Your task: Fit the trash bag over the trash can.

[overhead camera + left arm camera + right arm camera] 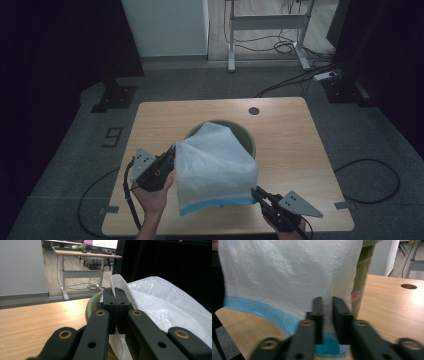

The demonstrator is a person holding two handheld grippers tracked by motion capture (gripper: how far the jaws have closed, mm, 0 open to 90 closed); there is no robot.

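Bag is hanging over the bin mid-desk, left tool pinching its upper corner, right tool clamping the blue hem near the desk's front edge.

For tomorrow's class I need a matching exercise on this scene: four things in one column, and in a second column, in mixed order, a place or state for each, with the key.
Column one
1. left tongs
2. right tongs
3. green bin
4. round hole

Column two
A. in the tabletop, near the far edge
B. shut on the bag's blue-banded edge, near the table's front right
C. standing on the table, behind and partly under the white bag
D. shut on the white bag's upper left corner

Pairs: 1-D, 2-B, 3-C, 4-A
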